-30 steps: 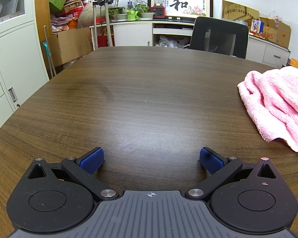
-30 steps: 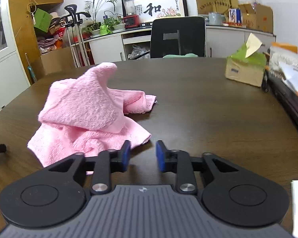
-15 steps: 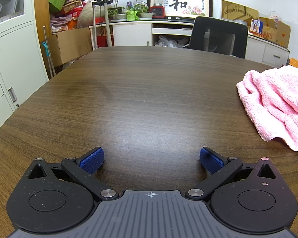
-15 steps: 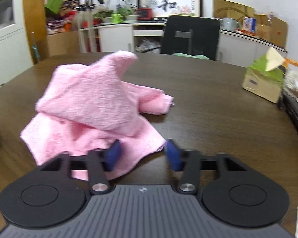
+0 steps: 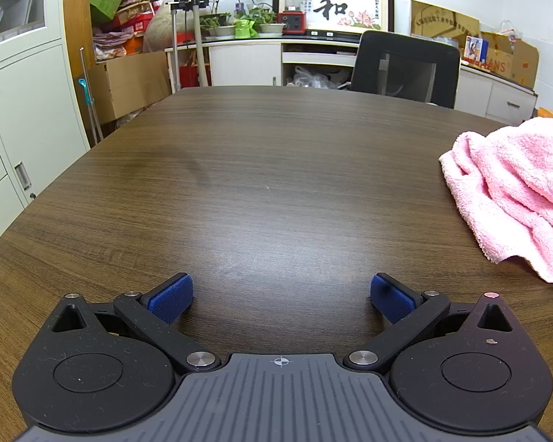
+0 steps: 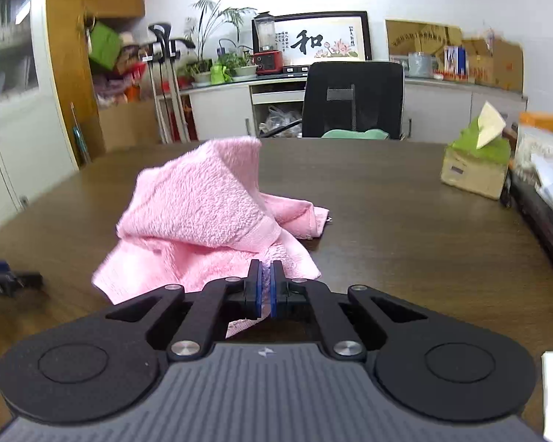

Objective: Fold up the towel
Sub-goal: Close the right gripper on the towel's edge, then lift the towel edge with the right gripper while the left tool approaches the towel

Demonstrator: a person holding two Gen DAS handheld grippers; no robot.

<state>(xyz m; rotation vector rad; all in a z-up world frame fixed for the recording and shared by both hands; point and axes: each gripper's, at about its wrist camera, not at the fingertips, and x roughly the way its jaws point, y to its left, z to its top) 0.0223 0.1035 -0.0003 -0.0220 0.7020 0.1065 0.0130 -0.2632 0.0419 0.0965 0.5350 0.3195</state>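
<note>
Lying crumpled on the dark wood-grain bench, the pink terry towel is bunched into a loose heap, one fold standing up in a soft peak toward 12 o'clock and a hemmed band running across its front face. A rolled edge trails off toward 2 o'clock, and a flatter layer spreads underneath toward 8 o'clock. The pile is fluffy and evenly pink, with no pattern that can be made out.

In the right wrist view the right gripper has its jaws pressed together on the near edge of the towel: a thin strip of pink cloth shows between the blue pads, and a bit of cloth hangs below them. The rest of the heap sits just beyond the jaws, from 10 to 1 o'clock. At 9 o'clock, at the frame edge, a dark blue-tipped piece of the other tool rests low over the bench.

In the left wrist view the left gripper hangs over bare wood with its jaws spread wide and nothing between the blue pads. The towel lies well apart from them at 2 o'clock, cut by the right frame edge. A black office chair stands at the far side of the bench at 1 o'clock
</note>
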